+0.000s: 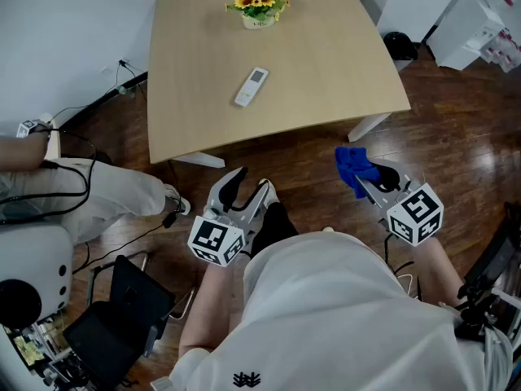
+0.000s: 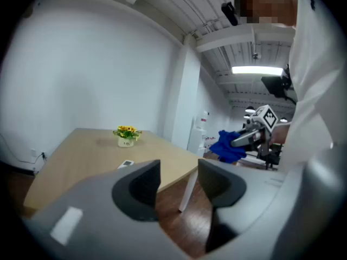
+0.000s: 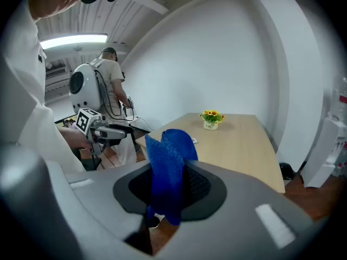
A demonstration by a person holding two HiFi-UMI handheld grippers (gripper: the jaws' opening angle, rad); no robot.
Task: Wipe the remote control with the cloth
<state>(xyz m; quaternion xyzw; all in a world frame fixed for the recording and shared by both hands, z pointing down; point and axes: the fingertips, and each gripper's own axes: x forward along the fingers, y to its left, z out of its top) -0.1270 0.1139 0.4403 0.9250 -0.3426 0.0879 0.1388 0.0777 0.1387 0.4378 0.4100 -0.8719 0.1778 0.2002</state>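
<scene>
A white remote control point(image 1: 251, 86) point(image 2: 126, 163) lies near the middle of the light wooden table point(image 1: 326, 63), beyond both grippers. My right gripper point(image 1: 368, 177) point(image 3: 169, 184) is shut on a blue cloth point(image 1: 352, 164) point(image 3: 168, 164), which bunches up out of the jaws. It hovers over the floor just off the table's near right corner. My left gripper point(image 1: 247, 187) point(image 2: 179, 183) hangs below the table's near edge, jaws apart with nothing between them. In the left gripper view the cloth point(image 2: 226, 145) shows at the right.
A pot of yellow flowers point(image 1: 257, 6) point(image 2: 126, 134) point(image 3: 211, 118) stands at the table's far side. A seated person's legs point(image 1: 98, 194), cables and a white machine point(image 1: 32, 275) fill the left; a black chair point(image 1: 122, 312) is near left. A black bin point(image 1: 399, 44) sits far right.
</scene>
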